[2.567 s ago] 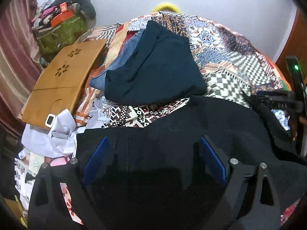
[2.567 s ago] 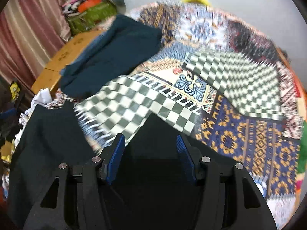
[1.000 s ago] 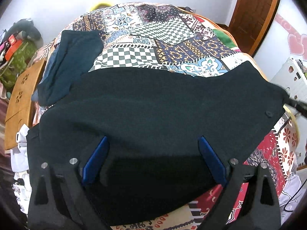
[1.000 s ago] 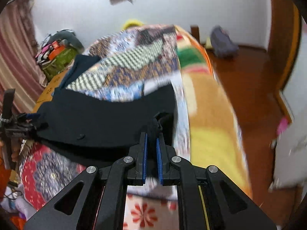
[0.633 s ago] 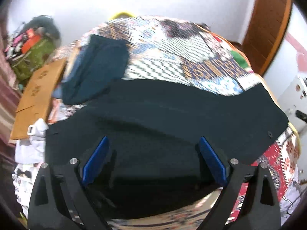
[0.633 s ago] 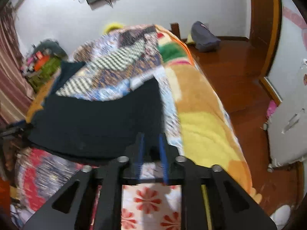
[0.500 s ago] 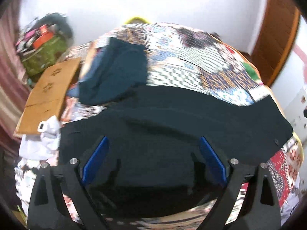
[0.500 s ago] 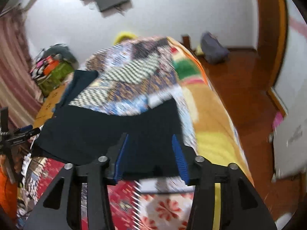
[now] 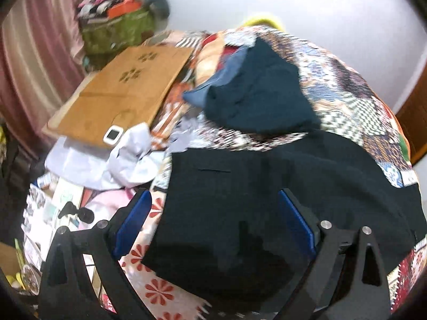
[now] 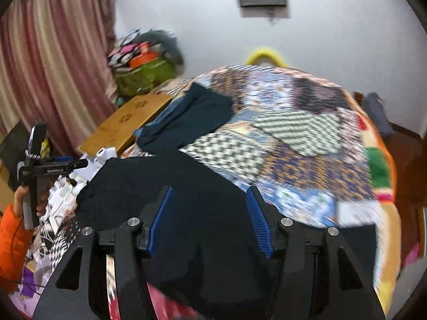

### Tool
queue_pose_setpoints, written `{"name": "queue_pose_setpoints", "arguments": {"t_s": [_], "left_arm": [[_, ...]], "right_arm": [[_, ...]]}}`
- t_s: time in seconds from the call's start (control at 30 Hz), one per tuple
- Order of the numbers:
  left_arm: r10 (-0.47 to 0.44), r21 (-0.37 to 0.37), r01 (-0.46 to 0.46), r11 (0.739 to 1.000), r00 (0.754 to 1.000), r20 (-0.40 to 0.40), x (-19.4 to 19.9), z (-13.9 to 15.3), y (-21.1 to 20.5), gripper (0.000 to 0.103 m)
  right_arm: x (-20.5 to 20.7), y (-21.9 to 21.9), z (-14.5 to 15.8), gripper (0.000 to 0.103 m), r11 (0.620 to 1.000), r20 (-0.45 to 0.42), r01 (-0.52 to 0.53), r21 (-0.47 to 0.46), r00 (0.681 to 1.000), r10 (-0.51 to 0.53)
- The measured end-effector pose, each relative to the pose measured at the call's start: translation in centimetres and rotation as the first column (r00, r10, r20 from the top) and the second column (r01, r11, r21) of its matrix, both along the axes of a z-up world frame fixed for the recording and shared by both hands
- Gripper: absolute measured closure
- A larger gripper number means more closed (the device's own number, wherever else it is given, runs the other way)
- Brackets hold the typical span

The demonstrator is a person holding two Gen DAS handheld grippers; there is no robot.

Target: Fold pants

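Left claw: we see our left claw spread wide, its blue pads far apart, one pad over the flowered sheet at the pants' left edge and the other over the dark cloth; it pinches nothing, and whether the pads touch the fabric we cannot tell
Right claw: our right claw is also spread, though less widely, with both blue pads framing the dark cloth below; nothing is gripped between them
Pants: the black pants lie spread flat across the near part of the bed, running from the left edge toward the right; a slit pocket line shows near their upper left corner in the left wrist view
Bed: the patchwork quilt covers the bed beyond the pants, in checks and floral panels
Other clothes: a dark teal folded garment sits on the quilt past the pants, lying on a blue piece that peeks out at its left side
Beside the bed: a wooden board with cut-out flower shapes lies to the left, a small white device at its near end, with pale crumpled cloth just beside it
Our left hand: in the right wrist view we see the hand, orange-sleeved, holding the left claw's handle at the far left of the pants
Room: pink striped curtain on the left, a green bag heaped with things against the white wall
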State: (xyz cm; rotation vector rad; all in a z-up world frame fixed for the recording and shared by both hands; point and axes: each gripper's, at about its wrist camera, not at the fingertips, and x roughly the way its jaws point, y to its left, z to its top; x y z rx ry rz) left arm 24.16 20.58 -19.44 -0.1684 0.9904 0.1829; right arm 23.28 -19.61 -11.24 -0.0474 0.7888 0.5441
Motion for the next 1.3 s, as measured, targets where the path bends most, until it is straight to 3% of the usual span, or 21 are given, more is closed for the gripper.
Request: {"name": "queue_pose_setpoints", "arguments": {"t_s": [0.2,0.3,0.4,0.47,0.53,0.67,0.73,0.83,0.93,1.07,1.2,1.27,1.3], "left_arm": [[0.044,-0.062,-0.05,0.997,0.995,-0.091,2.5,-3.8,3.8,0.008],[0.019,-0.106,-0.033,0.994,0.991,-0.129,4.2,-5.6,4.7,0.009],[-0.016,-0.152,-0.01,0.988,0.986,-0.164,6.0,-7.1,4.7,0.022],[-0.01,-0.152,-0.018,0.988,0.983,-0.181,7.0,-7.8,4.4,0.042],[-0.023,-0.2,-0.018,0.98,0.98,-0.198,7.8,-8.9,3.9,0.053],[-0.046,-0.179,0.015,0.984,0.984,-0.171,8.1,-9.1,2.9,0.062],[-0.055,-0.156,0.03,0.987,0.985,-0.161,7.9,-9.0,2.8,0.063],[-0.054,-0.097,0.039,0.995,0.986,-0.158,7.5,-9.1,2.7,0.067],[-0.025,0.006,0.026,1.0,0.988,-0.154,7.2,-9.3,2.3,0.067],[0.036,-0.001,-0.036,0.999,0.984,-0.177,7.5,-9.2,2.6,0.068],[0.057,0.012,-0.056,0.998,0.983,-0.174,7.1,-7.2,2.4,0.068],[0.039,0.002,-0.039,0.999,0.99,-0.134,5.7,-5.4,2.1,0.064],[0.031,-0.005,-0.031,0.999,0.992,-0.119,5.1,-4.8,2.0,0.056]], "right_arm": [[4.5,5.8,-2.9,0.051,0.991,-0.072,-0.123,-0.043,0.99,0.12],[7.0,9.0,-4.8,0.05,0.977,-0.139,-0.205,-0.06,0.971,0.196],[9.0,12.0,-6.3,0.05,0.961,-0.184,-0.264,-0.077,0.952,0.246],[10.1,13.8,-7.0,0.051,0.949,-0.204,-0.303,-0.092,0.938,0.28],[11.7,15.8,-7.8,0.051,0.937,-0.218,-0.331,-0.113,0.928,0.301],[14.8,18.9,-9.6,0.051,0.926,-0.275,-0.36,-0.114,0.907,0.319],[15.8,20.3,-11.1,0.06,0.905,-0.317,-0.407,-0.123,0.88,0.353],[15.9,21.1,-12.3,0.084,0.896,-0.332,-0.416,-0.155,0.876,0.349],[15.8,21.3,-12.7,0.092,0.893,-0.313,-0.417,-0.171,0.882,0.352],[15.0,21.3,-12.5,0.094,0.895,-0.248,-0.379,-0.236,0.914,0.322],[13.5,22.1,-11.4,0.09,0.858,-0.185,-0.375,-0.352,0.926,0.329],[12.7,21.3,-9.7,0.088,0.862,-0.172,-0.367,-0.349,0.93,0.326],[12.2,20.6,-8.7,0.086,0.871,-0.161,-0.364,-0.331,0.931,0.328]]}}
